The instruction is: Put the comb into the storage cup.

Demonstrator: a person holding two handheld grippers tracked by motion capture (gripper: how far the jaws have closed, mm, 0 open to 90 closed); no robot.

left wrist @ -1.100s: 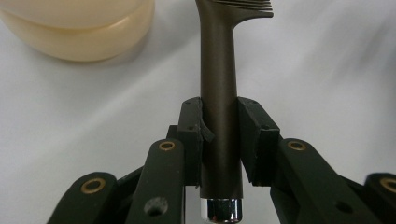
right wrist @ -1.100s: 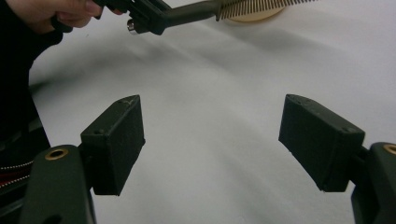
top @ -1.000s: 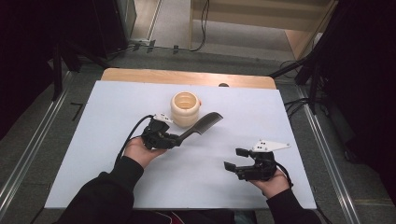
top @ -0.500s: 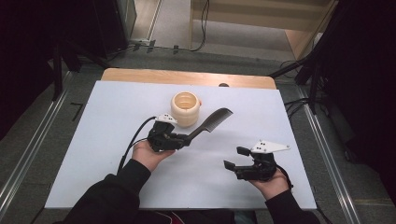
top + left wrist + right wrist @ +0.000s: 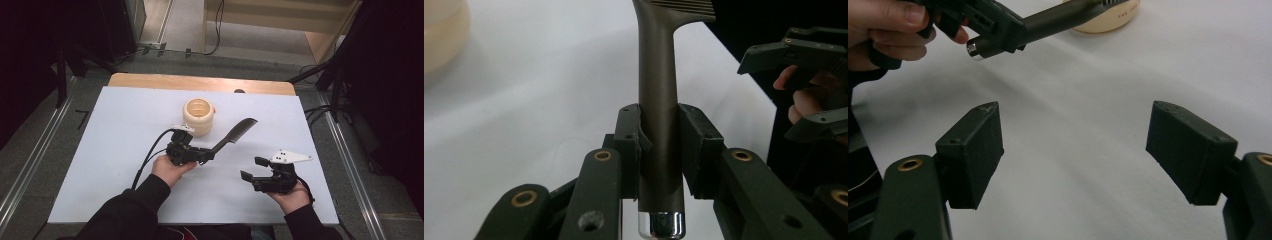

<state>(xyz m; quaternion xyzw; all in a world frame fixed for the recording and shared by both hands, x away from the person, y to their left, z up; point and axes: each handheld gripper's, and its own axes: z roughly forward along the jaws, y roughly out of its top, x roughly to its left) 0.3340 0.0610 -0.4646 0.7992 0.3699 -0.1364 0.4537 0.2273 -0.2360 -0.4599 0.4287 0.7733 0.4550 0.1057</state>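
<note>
On the white table point(image 5: 115, 150), a dark comb point(image 5: 235, 132) with a chrome-capped handle is clamped by the left gripper point(image 5: 207, 154) beside a cream jar point(image 5: 198, 116), while the right gripper point(image 5: 252, 169) is held apart, empty.

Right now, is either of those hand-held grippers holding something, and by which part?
The left hand-held gripper clamps the comb by its handle, near the metal-capped end. The right one is open, holding nothing.
</note>
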